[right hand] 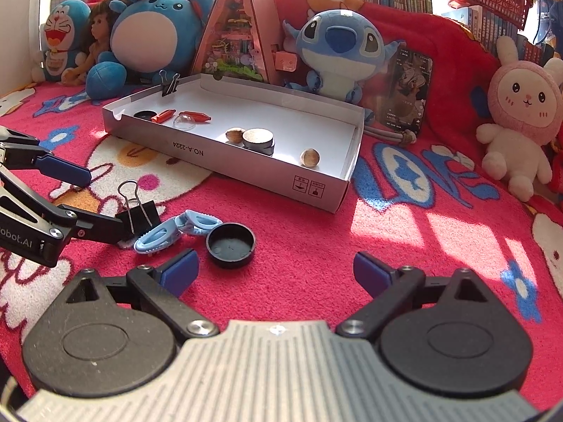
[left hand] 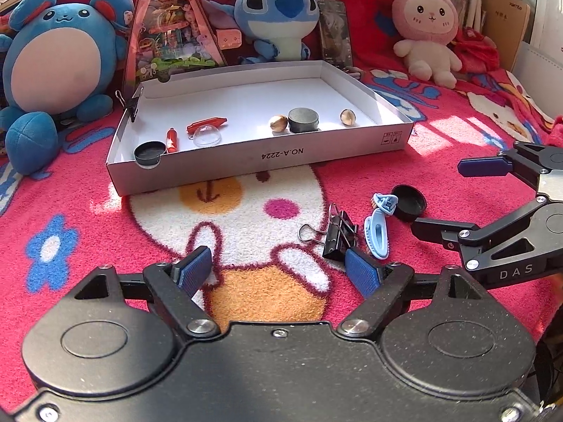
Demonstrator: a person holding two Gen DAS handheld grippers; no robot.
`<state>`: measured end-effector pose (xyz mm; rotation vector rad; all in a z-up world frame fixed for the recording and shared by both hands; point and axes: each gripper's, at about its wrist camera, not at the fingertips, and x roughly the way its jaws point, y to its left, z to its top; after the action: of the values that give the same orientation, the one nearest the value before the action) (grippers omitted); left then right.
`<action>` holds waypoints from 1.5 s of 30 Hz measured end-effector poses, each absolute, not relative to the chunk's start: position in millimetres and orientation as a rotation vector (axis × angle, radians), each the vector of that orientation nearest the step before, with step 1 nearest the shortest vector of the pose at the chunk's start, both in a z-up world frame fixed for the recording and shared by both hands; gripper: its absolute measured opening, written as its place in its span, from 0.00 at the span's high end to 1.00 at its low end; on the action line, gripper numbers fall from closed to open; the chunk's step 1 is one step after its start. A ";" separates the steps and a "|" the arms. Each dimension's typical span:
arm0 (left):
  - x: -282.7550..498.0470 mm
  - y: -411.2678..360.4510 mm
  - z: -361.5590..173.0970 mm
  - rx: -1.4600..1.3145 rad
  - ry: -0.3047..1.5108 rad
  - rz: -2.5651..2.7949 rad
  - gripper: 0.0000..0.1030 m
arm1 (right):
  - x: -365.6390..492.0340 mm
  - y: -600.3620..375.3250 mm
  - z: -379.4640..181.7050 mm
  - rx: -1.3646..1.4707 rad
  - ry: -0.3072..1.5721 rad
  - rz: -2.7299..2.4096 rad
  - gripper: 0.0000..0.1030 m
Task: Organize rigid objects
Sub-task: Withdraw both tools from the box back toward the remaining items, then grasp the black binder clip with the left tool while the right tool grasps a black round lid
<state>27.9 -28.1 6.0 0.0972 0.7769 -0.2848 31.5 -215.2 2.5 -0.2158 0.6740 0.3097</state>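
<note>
On pink blanket [right hand: 316, 263], short of white cardboard tray [left hand: 260, 161]: black binder clip [left hand: 339, 237], two blue hair clips [right hand: 156, 237], black round cap [right hand: 230, 244] clustered, touching or nearly so. Left gripper [left hand: 278, 269] jaws spread, empty, right pad just beside binder clip. Right gripper [right hand: 274, 270] jaws spread, empty, cap just ahead of left pad. Bare blanket between cluster and tray's near wall; wide bare stretch right of cap. Plush toys crowd far edge.
</note>
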 end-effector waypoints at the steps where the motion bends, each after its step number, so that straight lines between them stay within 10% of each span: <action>1: 28.7 -27.0 5.9 0.095 0.776 -0.279 0.20 | 31.7 -214.3 2.1 -0.216 0.673 0.312 0.04; 45: 45.2 -25.2 5.9 -0.006 0.734 -0.239 0.18 | 31.6 -208.3 -3.9 -0.138 0.639 0.290 0.17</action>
<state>45.2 -25.2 5.9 -0.0056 0.7344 -0.2389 31.6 -208.3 -3.9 -0.1376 0.6391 0.2897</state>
